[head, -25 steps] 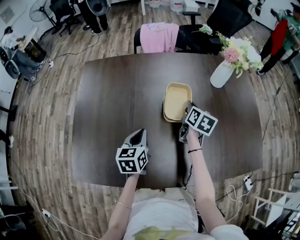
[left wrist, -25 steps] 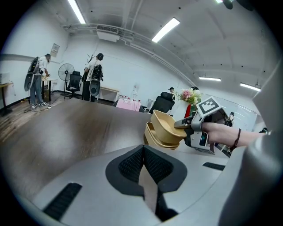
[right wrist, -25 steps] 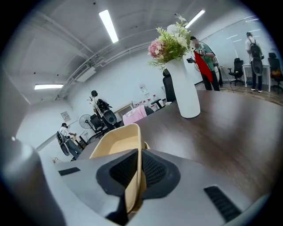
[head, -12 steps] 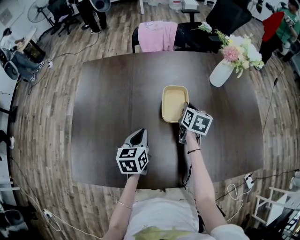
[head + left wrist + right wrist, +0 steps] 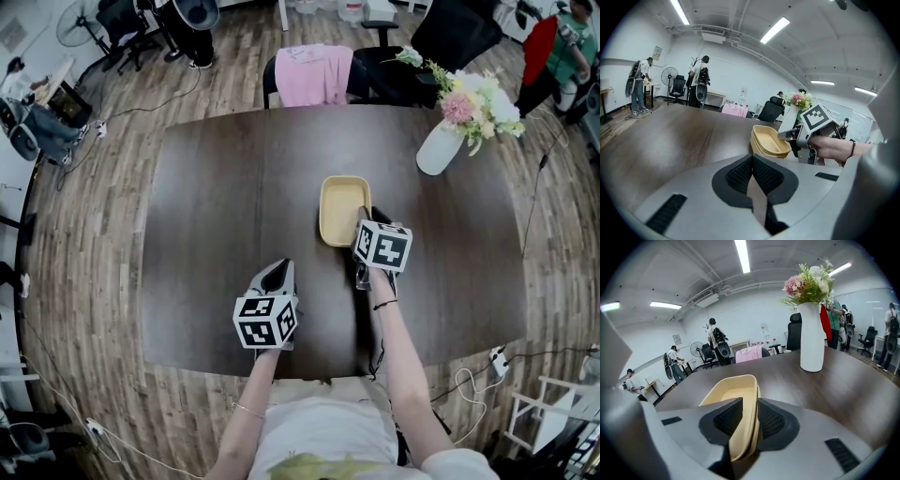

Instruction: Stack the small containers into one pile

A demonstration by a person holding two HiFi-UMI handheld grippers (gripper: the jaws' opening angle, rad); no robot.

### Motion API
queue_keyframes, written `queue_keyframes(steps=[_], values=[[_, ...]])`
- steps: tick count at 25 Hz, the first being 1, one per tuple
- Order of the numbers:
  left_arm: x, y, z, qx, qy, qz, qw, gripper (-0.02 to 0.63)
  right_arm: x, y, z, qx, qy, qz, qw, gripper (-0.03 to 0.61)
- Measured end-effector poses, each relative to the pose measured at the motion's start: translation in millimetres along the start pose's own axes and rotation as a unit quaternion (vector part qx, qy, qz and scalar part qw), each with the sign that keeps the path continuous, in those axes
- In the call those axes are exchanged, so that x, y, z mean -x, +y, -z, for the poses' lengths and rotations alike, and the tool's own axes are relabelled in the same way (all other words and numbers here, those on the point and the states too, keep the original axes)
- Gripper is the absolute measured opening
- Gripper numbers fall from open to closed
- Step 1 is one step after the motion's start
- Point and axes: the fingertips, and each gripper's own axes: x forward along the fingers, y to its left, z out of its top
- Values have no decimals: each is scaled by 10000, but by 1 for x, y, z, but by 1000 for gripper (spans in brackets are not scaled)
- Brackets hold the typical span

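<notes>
Small yellow containers (image 5: 342,208) sit nested in one pile on the dark table (image 5: 216,187). The same pile shows in the left gripper view (image 5: 769,141). My right gripper (image 5: 367,217) is at the pile's near right rim. In the right gripper view the rim (image 5: 733,392) stands between the pads of that gripper (image 5: 750,416), whose jaws are opening, with a thin gap on the left side. My left gripper (image 5: 277,267) rests low near the table's front, well left of the pile. Its jaws (image 5: 752,161) are shut with nothing in them.
A white vase of flowers (image 5: 441,148) stands at the table's back right, also in the right gripper view (image 5: 812,341). A chair draped with pink cloth (image 5: 317,75) is behind the table. People stand far off in the room.
The pile and my right gripper have shifted a little to the left and toward me. The left gripper has stayed where it was.
</notes>
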Motion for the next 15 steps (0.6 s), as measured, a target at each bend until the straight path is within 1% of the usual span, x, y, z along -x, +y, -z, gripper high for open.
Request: queue_keyframes(steps=[3,7,11,13,15], values=[[2,-4,-2,-2,-45,-8,10000,25,3,2,1,49,-69,-94,9999,125],[2,-8,-5,-54,-137,-56,9999,25,11,1,-4,76,-326,-235,9992,129],[4,-16,-12,-174,-301,-92,9994,25,26,3,-12,310,-650,-473,9963,124],[9,-19,-15,-228,-415,-122,9988,25,37,6,-13,420,-768,-649,9940,81],[15,-21,-20,-323,-533,-175,9979,25,48,10,-11,484,-865,-844,9915,59]])
